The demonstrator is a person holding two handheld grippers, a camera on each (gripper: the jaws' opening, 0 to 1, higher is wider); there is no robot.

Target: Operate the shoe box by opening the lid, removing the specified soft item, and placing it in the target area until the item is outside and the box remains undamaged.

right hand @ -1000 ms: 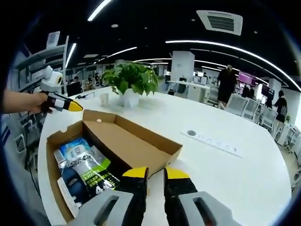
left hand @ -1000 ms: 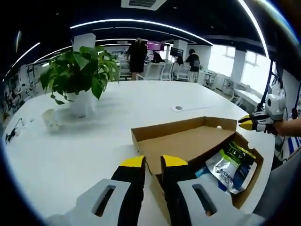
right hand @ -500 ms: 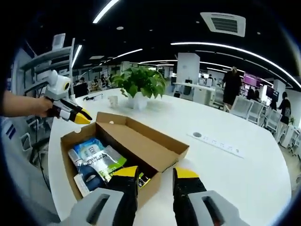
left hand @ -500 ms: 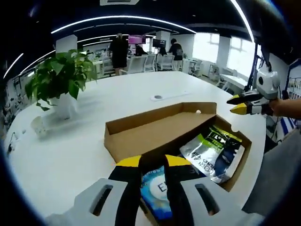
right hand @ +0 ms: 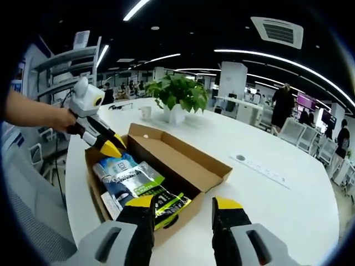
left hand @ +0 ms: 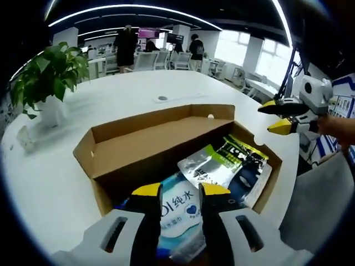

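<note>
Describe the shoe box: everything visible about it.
The shoe box is plain brown corrugated cardboard, long and shallow, lying flat on the white table. Its lid is open, folded back along one long side. Inside lie soft plastic packs, blue-white and green-black. The left tool hovers over one end, jaws apart.

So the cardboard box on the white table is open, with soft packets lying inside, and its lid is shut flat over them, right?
Not quite. The box is open and the soft packets do lie inside it, but the lid is not shut over them: it is folded back and stands open along one side. The left gripper view shows this, with the left claw over a blue and white packet.
</note>
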